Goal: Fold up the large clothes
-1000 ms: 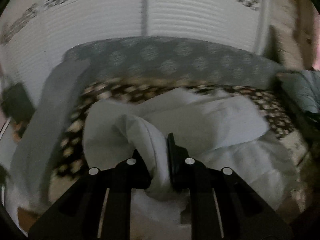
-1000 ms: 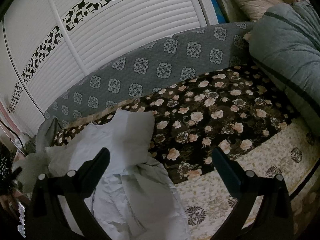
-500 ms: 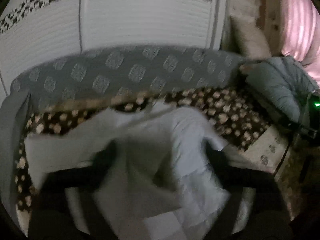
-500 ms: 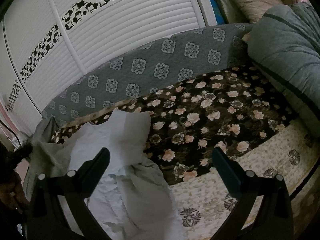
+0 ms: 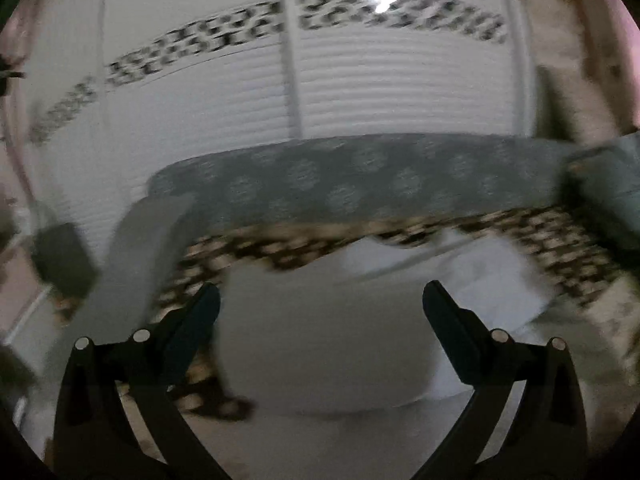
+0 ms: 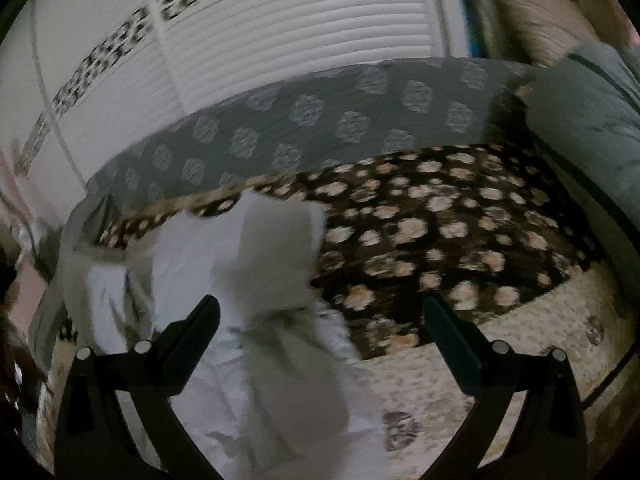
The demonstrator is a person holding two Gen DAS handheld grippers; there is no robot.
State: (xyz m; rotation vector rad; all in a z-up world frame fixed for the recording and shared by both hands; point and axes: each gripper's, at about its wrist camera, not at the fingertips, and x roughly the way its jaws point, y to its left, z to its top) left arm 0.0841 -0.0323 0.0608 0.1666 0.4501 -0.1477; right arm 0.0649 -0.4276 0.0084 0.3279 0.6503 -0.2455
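A large white garment (image 5: 332, 332) lies crumpled on the bed, blurred in both views. My left gripper (image 5: 322, 300) hangs just above it, its jaws wide open and nothing gripped between them. In the right wrist view the same garment (image 6: 276, 264) spreads over the left part of the dark flowered bedspread (image 6: 440, 220). My right gripper (image 6: 322, 312) is open above the garment's right edge, with cloth showing below the gap but not pinched.
A grey patterned quilt (image 6: 320, 120) runs along the far side of the bed, against a white slatted wardrobe (image 5: 400, 88). A grey-green folded duvet (image 6: 588, 120) is piled at the right. A beige quilted cover (image 6: 500, 360) lies along the near edge.
My left gripper has let go of the white garment fold and opened wide, and its view has swung across the bed. My right gripper stayed open and shifted a little; the garment has settled differently.
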